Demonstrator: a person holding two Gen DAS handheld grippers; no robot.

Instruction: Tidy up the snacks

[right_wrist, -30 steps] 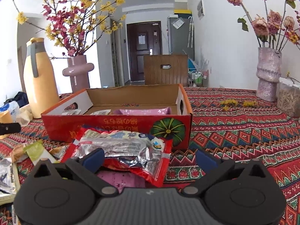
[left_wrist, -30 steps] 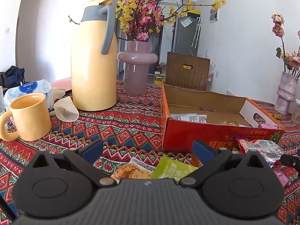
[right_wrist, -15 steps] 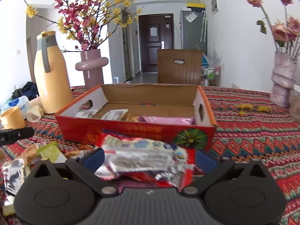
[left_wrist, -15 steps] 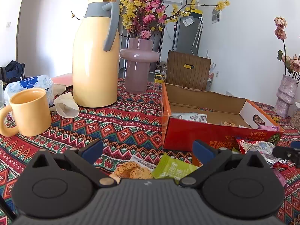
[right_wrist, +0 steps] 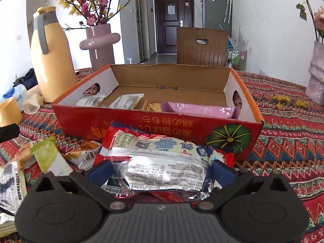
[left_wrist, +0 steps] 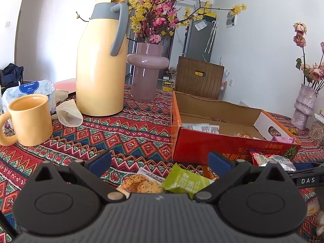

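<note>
1. Right claw (right_wrist: 161, 171): its blue fingers (right_wrist: 100, 171) press on either end of a red-and-silver snack packet (right_wrist: 162, 162), which spans the gap between them. The claw is gripping this packet; whether the packet is lifted off the bench cannot be told.
2. Directly ahead of the right claw, just beyond the packet, stands the open red cardboard box (right_wrist: 172, 124). Inside it lie two white packets (right_wrist: 126, 102), a small tan packet and a long pink packet (right_wrist: 199, 111) against the near wall.
3. To the left of the right claw a loose pile of snacks rests on the patterned bench (right_wrist: 287, 141): a green-and-white packet (right_wrist: 47, 154), an orange-printed packet and a white printed packet at the frame edge.
4. Left claw (left_wrist: 160, 162): fingers spread wide, nothing between them; it is open.
5. Just below and ahead of the left claw lie a green packet (left_wrist: 187, 181) and a biscuit packet (left_wrist: 140, 182), side by side and touching.
6. Ahead and to the right of the left claw is the same box (left_wrist: 222, 143); the red-and-silver packet (left_wrist: 271, 160) shows at its near right corner beside the other claw's black body.
7. Ahead and to the left of the left claw stand a yellow mug (left_wrist: 32, 119), a yellow thermos jug (left_wrist: 101, 60) and a pink vase (left_wrist: 144, 70) of flowers.
</note>
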